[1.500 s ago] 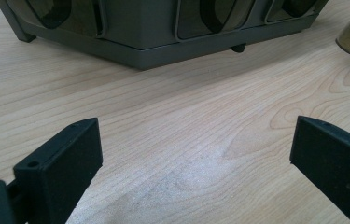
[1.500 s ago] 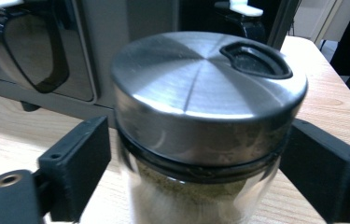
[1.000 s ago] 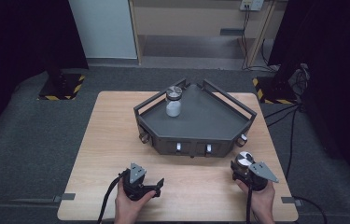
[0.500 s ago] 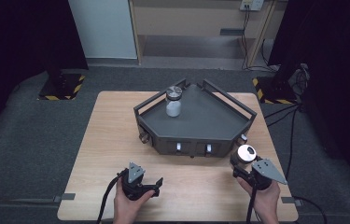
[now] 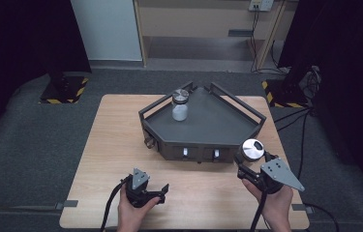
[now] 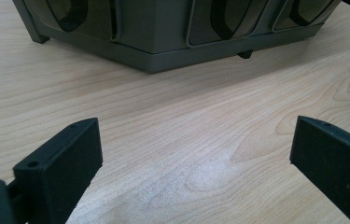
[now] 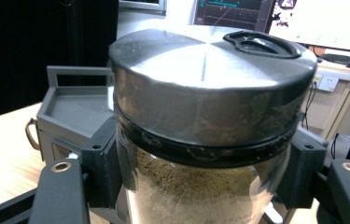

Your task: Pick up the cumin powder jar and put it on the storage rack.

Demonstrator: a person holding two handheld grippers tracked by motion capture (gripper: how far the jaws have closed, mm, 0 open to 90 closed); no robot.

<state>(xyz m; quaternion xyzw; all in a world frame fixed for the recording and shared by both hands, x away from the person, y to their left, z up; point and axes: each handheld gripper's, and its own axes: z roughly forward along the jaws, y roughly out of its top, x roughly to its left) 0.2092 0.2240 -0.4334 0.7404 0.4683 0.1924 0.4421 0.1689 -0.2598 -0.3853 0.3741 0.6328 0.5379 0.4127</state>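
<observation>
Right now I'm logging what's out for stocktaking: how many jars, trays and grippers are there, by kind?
Jars: 2, one on the tray, one with brown powder in the right gripper.
Trays: 1.
Grippers: 2, left and right.
Total: 5.

Even overhead light falls on the pale table (image 5: 121,145) — its surroundings sink into darkness. Glare streaks the jar's metal lid (image 7: 210,56); bright monitors (image 7: 322,18) behind it are blurred — soft shadows throughout.

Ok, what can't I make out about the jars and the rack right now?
- Held jar: right gripper view, base cut off by the bottom edge.
- White jar on the tray rack: high view, contents too small to identify.
- Rack drawers: left gripper view, cut off by the top edge.
</observation>
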